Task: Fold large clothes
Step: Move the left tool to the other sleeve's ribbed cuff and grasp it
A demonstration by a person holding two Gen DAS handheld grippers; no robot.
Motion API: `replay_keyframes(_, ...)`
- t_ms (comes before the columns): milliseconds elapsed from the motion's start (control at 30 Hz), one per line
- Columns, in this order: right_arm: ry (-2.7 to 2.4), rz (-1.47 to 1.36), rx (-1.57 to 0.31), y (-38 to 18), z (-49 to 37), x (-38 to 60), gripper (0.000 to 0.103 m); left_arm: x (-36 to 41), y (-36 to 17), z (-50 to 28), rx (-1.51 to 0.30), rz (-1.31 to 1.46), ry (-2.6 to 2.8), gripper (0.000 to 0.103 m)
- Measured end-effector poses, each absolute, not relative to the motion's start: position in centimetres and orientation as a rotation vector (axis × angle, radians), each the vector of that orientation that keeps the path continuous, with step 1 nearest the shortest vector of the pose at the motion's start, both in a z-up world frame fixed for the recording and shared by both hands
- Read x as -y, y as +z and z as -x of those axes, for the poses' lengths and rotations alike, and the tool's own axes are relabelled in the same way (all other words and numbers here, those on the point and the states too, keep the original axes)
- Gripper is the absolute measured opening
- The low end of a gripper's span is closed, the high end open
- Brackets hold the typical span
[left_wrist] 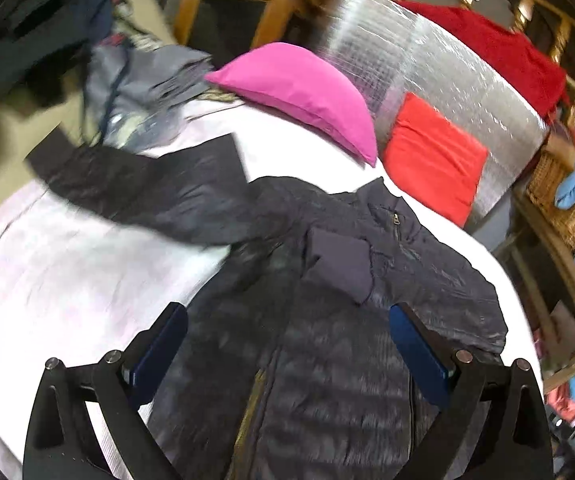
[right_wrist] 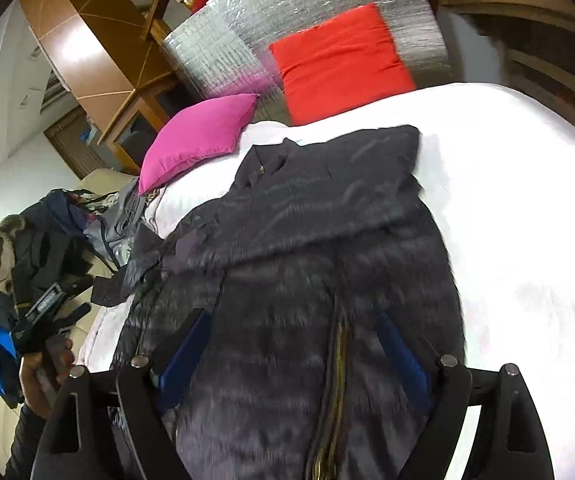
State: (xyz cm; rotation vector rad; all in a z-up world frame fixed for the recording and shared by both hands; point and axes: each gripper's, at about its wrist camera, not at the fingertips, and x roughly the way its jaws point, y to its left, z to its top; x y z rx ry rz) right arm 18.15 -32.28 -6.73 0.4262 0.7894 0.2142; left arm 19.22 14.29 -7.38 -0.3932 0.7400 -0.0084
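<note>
Two grippers hover over jacket (left_wrist: 327, 320), jaws of both spread wide, nothing clamped: left gripper (left_wrist: 287, 344), right gripper (right_wrist: 295, 348). Jacket lies front-up mid-bed (left_wrist: 67, 280), collar toward pink pillow (left_wrist: 299, 92). One sleeve (left_wrist: 147, 188) stretches toward bed's left edge; other sleeve seems folded across chest. Likely next: pinch stretched sleeve at cuff, lay flat across chest, smooth before folding hem up.

Your two wrist cameras look steeply down, close over dark jacket (left_wrist: 327, 340) (right_wrist: 287, 300); both share bed (left_wrist: 67, 280) (right_wrist: 527, 260), pink pillow (left_wrist: 299, 96) (right_wrist: 199, 136).
</note>
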Motion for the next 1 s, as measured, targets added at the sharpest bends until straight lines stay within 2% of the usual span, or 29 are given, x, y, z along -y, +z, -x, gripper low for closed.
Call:
replay_keyframes(200,0.166,-0.457,-0.775,-6.8,-13.0,33.7,0.09,-17.5,-9.0,-13.3,-0.747,0.516,0.037,0.1)
replay_keyframes(467,0.074,-0.477,-0.675,-4.2,-8.0,36.3,0.091,-19.6,-9.2,-8.0,-0.708,0.636,0.092,0.1)
replay_keyframes(1000,0.108,-0.412,-0.56,0.1,-3.8,34.2,0.093,-18.3,-6.2,-4.2,-0.634,0.556,0.075,0.1)
